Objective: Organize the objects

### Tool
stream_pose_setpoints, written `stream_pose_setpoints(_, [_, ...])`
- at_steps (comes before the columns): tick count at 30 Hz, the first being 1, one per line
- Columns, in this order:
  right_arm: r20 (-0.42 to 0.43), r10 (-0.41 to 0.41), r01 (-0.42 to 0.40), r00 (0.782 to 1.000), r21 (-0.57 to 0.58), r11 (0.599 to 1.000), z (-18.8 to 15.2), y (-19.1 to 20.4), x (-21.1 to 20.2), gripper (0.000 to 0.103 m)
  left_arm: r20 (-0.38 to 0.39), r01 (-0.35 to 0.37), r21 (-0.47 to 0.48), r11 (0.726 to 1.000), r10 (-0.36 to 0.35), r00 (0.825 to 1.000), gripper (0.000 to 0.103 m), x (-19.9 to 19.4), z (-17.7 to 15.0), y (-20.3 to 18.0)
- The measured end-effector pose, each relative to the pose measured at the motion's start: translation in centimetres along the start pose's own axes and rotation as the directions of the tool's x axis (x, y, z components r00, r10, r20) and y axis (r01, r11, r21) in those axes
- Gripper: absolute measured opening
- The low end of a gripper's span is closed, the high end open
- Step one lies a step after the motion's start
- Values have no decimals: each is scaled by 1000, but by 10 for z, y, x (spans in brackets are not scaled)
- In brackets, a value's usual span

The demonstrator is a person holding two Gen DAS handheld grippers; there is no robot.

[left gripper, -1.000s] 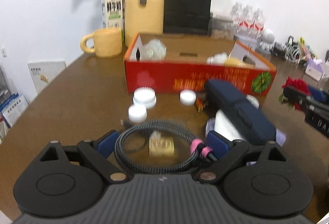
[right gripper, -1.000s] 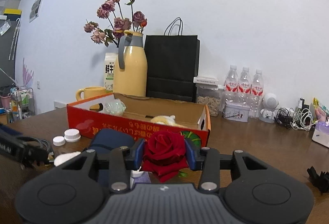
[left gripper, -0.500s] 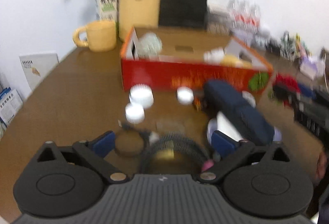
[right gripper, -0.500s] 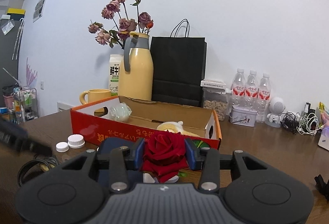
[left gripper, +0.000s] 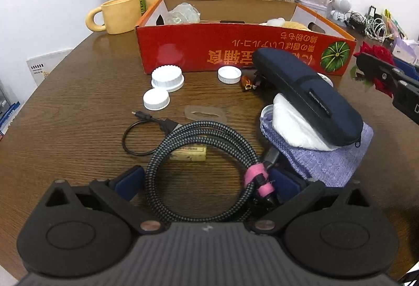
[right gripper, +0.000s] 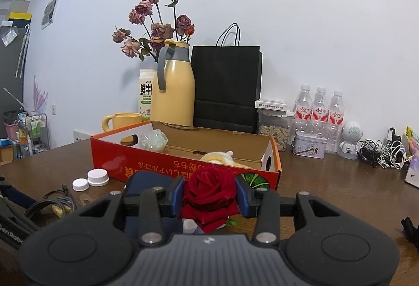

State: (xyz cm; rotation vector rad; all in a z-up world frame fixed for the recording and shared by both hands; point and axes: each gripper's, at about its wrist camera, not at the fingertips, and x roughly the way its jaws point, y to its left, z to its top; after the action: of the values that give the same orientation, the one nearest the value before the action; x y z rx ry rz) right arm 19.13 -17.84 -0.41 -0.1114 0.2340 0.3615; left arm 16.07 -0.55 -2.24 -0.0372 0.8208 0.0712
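Left gripper [left gripper: 207, 182] jaws spread wide; right gripper [right gripper: 209, 195] jaws clamped.

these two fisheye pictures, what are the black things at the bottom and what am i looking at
The black shapes are hand-held grippers, one per hand, each carrying a camera that looks out along its two fingers. One picture comes from the left gripper, the other from the right gripper. The left one is open around a coiled braided cable lying on the brown table. The right one is shut on a red rose. Also on the table: a red box, white caps, a navy case on cloths, and a yellow mug.
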Motion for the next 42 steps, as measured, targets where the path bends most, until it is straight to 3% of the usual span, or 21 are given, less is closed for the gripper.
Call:
stream_pose_setpoints(3, [3,1,-1,1000,1,1000,-1,0,-1,40,22,12,-11,1000,-12,1000,96,-5,-2,3])
stream_pose_setpoints(12, [15,5,-4,1000,-4,1000,1,1,-6,40,111,17,-38,999,-13,994,95,-28,7,13])
stream_pose_setpoints(22, [69,8,-5,998,-40,999,37,4,6,40,306,52,-37,998,-38,951,95,-43,74,11])
stream_pose_setpoints(29, [61,-17,19,998,-29,999,68,2,59,40,367,86,-56,995,-60,928,95,-9,134,4])
stream_pose_setpoints(38, [-33,-78,80,996,59,995,77,-21,152,40,335,66,-83,994,-35,942,95,69,182,-7])
stream_pose_setpoints(42, [-76,-61,68,995,82,994,65,-32,169,40,310,55,-67,996,-32,950,95,94,187,-5])
